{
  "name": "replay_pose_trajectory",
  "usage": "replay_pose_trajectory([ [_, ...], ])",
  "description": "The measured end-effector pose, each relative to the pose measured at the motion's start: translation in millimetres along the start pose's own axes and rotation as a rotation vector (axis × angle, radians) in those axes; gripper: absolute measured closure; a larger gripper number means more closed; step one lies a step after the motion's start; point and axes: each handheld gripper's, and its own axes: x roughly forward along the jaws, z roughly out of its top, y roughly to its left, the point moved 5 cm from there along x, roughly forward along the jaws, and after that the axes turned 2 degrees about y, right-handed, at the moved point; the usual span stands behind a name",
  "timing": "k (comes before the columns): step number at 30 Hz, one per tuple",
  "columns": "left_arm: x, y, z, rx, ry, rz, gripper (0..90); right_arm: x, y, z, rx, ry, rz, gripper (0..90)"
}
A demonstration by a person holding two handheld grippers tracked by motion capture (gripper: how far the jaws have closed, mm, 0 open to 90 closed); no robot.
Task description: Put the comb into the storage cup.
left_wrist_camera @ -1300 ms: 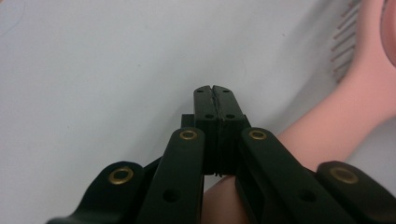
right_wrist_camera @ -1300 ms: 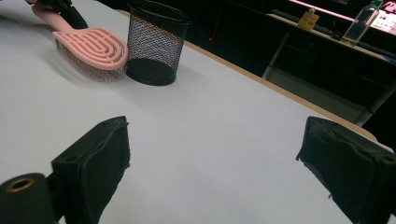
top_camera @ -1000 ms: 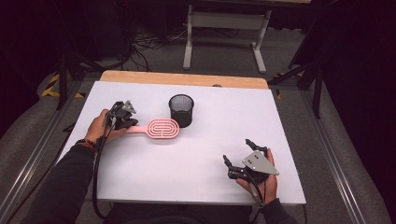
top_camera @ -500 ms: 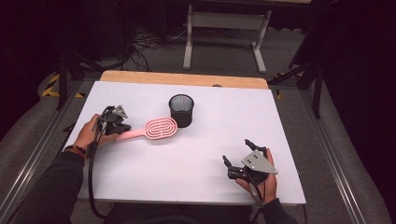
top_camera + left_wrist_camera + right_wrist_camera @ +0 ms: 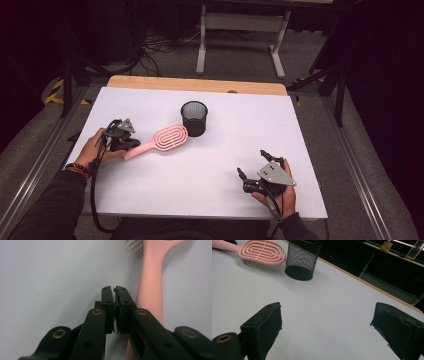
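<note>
Since the earlier frame, the left gripper [image 5: 121, 137] is sitting further toward the near-left of the bench [image 5: 210, 200], and the pink hairbrush [image 5: 159, 142] is lying swung round, its handle now pointing down-left instead of straight left. In the left gripper view the jaws are standing nearly together with nothing between them, after opening a touch, and the hairbrush handle [image 5: 150, 287] is lying just beside them, not gripped. A black mesh cup [image 5: 194, 118] is standing right behind the brush head, almost touching it. Over on the near-right, the right gripper [image 5: 255, 172] is resting in the hand with jaws wide, holding nothing, well apart from the brush.
</note>
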Motion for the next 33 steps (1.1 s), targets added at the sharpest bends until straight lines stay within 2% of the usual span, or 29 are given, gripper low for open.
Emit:
replay_pose_trajectory([
  [2, -3.3, -0.9, 0.5, -0.012, -0.048, 0.013, 85.4, -0.4, 0.6, 0.3, -0.004, 0.0, 0.003, 9.4],
  [3, -3.3, -0.9, 0.5, -0.012, -0.048, 0.013, 85.5, -0.1, 0.8, 0.2, -0.003, 0.001, 0.006, 9.4],
  [4, -8.3, -0.9, 1.2, -0.022, -0.086, 0.03, 85.4, 0.0, 1.1, 0.0, -0.004, 0.002, 0.009, 9.5],
  [7, -16.8, -2.1, 3.5, -0.022, -0.155, 0.035, 84.7, 0.4, 1.9, 0.1, -0.005, 0.001, 0.016, 9.6],
  [11, -26.2, -9.4, 8.4, 0.032, -0.2, 0.04, 77.3, 0.1, 3.0, 0.9, -0.006, 0.002, 0.019, 9.7],
  [14, -33.5, -16.0, 12.2, 0.087, -0.212, 0.05, 67.2, -0.2, 2.7, 1.4, 0.003, -0.001, 0.028, 9.8],
  [15, -33.5, -16.0, 12.2, 0.087, -0.212, 0.05, 62.1, -0.2, 2.7, 1.4, 0.003, -0.001, 0.028, 9.8],
  [16, -34.7, -19.3, 13.4, 0.114, -0.203, 0.042, 62.1, 0.0, 2.8, 1.2, 0.002, 0.001, 0.029, 9.9],
  [18, -33.7, -24.0, 14.8, 0.125, -0.2, 0.043, 44.9, 0.7, 3.8, 0.3, -0.001, 0.008, 0.035, 9.8],
  [20, -30.4, -27.0, 16.3, 0.125, -0.188, 0.087, 30.4, 1.1, 4.3, 0.2, -0.004, 0.008, 0.039, 9.8],
  [21, -24.9, -29.3, 18.7, 0.141, -0.149, 0.104, 21.3, 1.2, 4.9, 0.3, -0.005, 0.009, 0.042, 9.8],
  [24, -19.4, -30.5, 21.5, 0.134, -0.125, 0.108, 15.2, 1.4, 5.3, -0.1, -0.003, 0.01, 0.049, 9.7],
  [29, -1.9, -33.5, 26.3, 0.136, -0.055, 0.086, 15.9, 2.0, 5.9, -0.4, -0.009, 0.015, 0.054, 9.7],
  [31, 5.1, -35.0, 29.2, 0.164, -0.029, 0.076, 23.2, 2.1, 6.1, -0.6, -0.01, 0.016, 0.054, 9.7],
  [33, 7.8, -36.3, 30.5, 0.173, -0.017, 0.061, 34.9, 2.3, 6.0, -0.8, -0.009, 0.017, 0.055, 9.7],
])
